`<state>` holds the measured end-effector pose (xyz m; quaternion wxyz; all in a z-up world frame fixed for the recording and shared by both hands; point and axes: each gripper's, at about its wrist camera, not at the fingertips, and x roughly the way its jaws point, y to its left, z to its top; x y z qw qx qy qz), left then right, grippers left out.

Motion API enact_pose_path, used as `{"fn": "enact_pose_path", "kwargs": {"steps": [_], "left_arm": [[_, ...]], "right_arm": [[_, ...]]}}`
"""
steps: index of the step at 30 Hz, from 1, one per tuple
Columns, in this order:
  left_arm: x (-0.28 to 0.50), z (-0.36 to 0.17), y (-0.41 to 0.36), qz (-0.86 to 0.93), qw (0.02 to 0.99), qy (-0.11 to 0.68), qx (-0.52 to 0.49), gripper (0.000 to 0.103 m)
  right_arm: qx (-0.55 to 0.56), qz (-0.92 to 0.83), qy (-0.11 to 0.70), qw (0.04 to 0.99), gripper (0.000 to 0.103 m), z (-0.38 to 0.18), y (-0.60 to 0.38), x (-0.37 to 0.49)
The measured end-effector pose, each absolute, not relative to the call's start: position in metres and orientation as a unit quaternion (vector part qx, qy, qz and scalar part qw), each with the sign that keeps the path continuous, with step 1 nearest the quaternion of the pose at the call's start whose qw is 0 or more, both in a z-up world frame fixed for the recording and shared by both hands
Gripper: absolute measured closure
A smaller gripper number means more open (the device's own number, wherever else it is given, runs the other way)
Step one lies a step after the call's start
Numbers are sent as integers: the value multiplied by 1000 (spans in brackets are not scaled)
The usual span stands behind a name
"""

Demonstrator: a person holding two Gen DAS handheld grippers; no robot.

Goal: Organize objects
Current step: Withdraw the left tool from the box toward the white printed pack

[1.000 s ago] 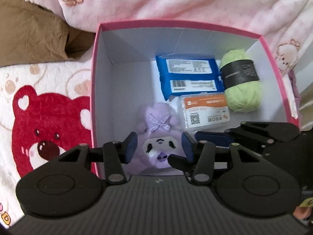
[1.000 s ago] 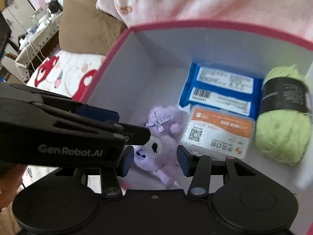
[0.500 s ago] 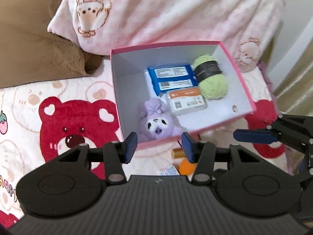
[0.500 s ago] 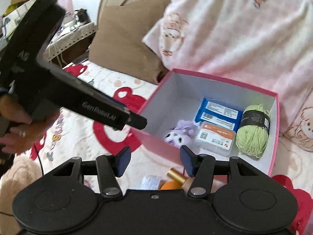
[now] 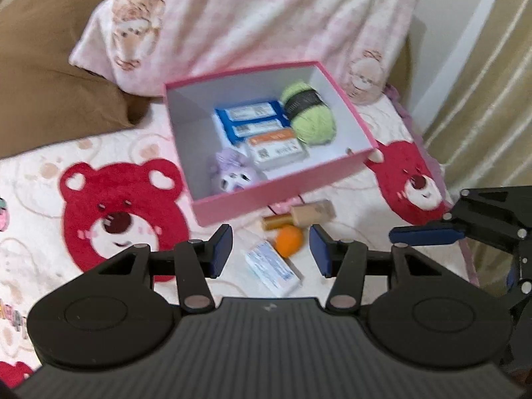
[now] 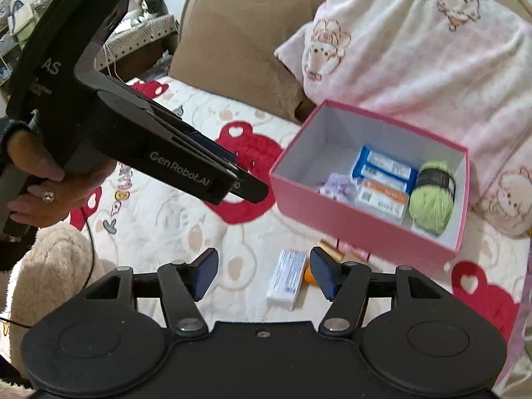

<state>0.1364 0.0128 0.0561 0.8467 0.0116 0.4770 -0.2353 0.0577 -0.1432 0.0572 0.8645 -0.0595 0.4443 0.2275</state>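
The pink box [image 5: 279, 196] sits on the bed, its long axis slanting toward the pillow. Just before its near wall lies the white packet [image 5: 272, 268], lengthwise toward it. Left gripper [image 5: 270, 249] fingers stand apart, empty; right gripper [image 6: 262, 271] fingers, just opening, hold nothing.

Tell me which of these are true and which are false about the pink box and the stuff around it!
1. The green yarn ball lies inside the pink box. True.
2. The orange ball is inside the box. False: it sits on the blanket in front of the box.
3. The left hand-held gripper is squeezing the purple plush toy. False: its jaws are empty, and the toy lies in the box.
4. A blue packet lies in the box beside the yarn. True.
5. The right hand-held gripper holds the small white packet. False: the packet lies on the blanket, and the jaws, which have just been opening, hold nothing.
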Motion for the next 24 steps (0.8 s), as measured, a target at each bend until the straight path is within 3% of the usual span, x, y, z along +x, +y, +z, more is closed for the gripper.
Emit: {"fn": "enact_pose_path", "kwargs": {"steps": [12, 24], "left_arm": [[141, -16, -11, -272, 810, 518, 34, 53], [152, -91, -21, -280, 813, 507, 51, 55]], "right_arm": [[8, 190, 475, 859, 37, 3, -150, 47], [21, 148, 463, 874, 35, -76, -148, 64]]}}
